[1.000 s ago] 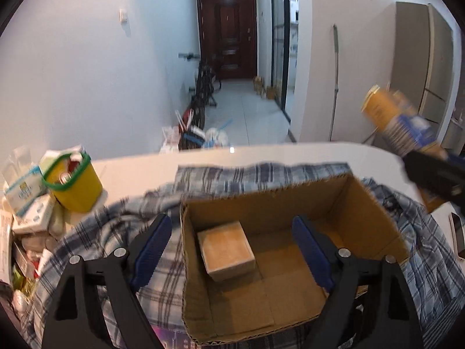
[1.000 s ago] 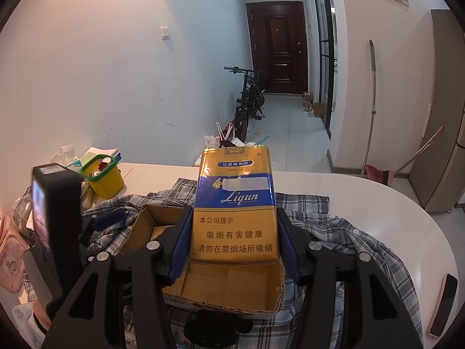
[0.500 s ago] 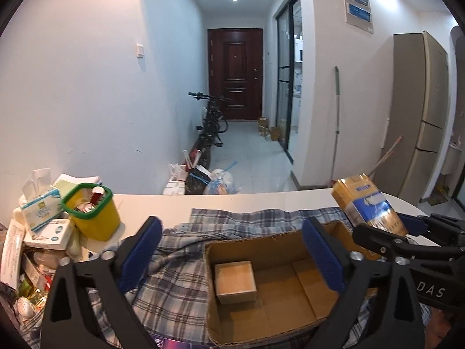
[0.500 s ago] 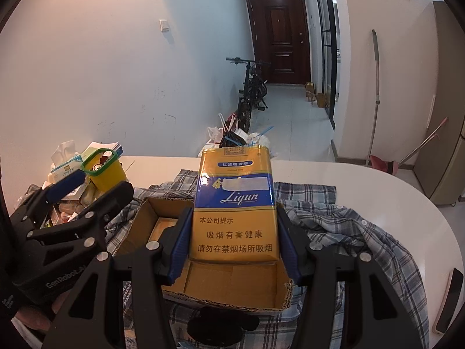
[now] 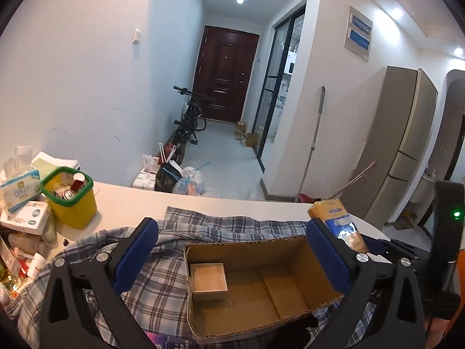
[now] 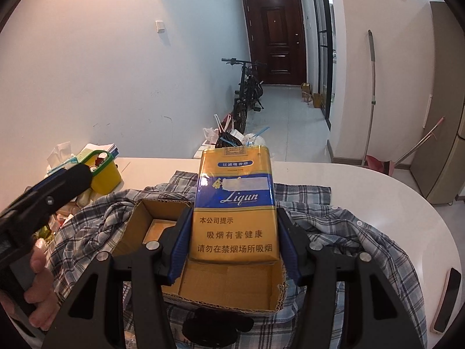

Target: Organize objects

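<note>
Packing continues: right gripper (image 6: 232,241) clamps the yellow-and-blue cigarette carton (image 6: 234,203) above the open brown cardboard box (image 5: 255,285), needing lowering inside; left gripper (image 5: 232,256) gapes empty.

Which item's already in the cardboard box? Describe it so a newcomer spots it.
On the white table lies a plaid shirt with an open cardboard box on it. Inside, in its far-left corner, sits a small tan box, closed and plain, the only thing in there.

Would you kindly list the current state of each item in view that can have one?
Left gripper: open, empty.
Right gripper: shut on the yellow carton, held upright.
Cardboard box: open, on the plaid shirt.
Small box: closed, inside the cardboard box.
Yellow bin: uncovered, full.
Door: closed.
</note>
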Motion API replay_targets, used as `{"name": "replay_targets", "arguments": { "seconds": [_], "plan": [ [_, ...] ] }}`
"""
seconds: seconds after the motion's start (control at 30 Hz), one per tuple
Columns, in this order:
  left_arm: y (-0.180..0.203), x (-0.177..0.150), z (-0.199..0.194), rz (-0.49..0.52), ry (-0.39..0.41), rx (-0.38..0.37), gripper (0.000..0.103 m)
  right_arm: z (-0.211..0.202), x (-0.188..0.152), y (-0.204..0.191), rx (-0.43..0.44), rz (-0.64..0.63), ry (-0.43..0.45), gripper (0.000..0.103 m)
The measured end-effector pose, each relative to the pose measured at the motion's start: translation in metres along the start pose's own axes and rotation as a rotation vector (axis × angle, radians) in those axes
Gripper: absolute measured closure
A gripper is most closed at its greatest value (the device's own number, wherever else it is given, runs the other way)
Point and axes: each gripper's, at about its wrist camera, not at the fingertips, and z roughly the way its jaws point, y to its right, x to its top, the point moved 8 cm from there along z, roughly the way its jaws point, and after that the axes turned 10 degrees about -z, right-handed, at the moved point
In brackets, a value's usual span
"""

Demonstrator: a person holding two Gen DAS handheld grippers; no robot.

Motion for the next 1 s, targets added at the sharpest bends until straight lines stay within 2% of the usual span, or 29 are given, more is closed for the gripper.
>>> {"name": "replay_targets", "arguments": {
  "seconds": [0.13,0.27,0.4,0.57,0.63,0.73,0.83,1.0],
  "plan": [
    [0.004,0.004,-0.007,0.05,0.037,0.052,0.0,0.005,-0.003,0.001,0.005,0.004,-0.015,0.049],
    [0.007,0.002,-0.007,0.034,-0.009,-0.011,0.0,0.004,-0.003,0.002,0.011,0.015,-0.016,0.046],
    [0.006,0.005,-0.01,0.017,0.0,0.001,0.0,-0.001,-0.002,0.005,0.016,0.036,-0.007,0.035],
    [0.002,0.02,-0.033,-0.014,0.07,0.002,0.0,-0.018,0.006,0.008,0.01,0.056,0.043,0.021],
    [0.001,0.025,-0.043,-0.02,0.103,-0.008,0.0,-0.028,0.01,0.009,0.006,0.062,0.076,0.013],
    [0.004,0.03,-0.055,0.001,0.142,-0.007,0.0,-0.041,0.017,0.007,-0.008,0.046,0.124,0.005],
    [0.009,0.033,-0.068,0.039,0.177,0.007,0.0,-0.051,0.021,0.003,-0.039,0.02,0.149,0.005],
    [0.014,0.042,-0.102,0.04,0.299,0.024,0.0,-0.082,0.031,-0.002,-0.082,-0.007,0.235,0.002]
  ]
}}
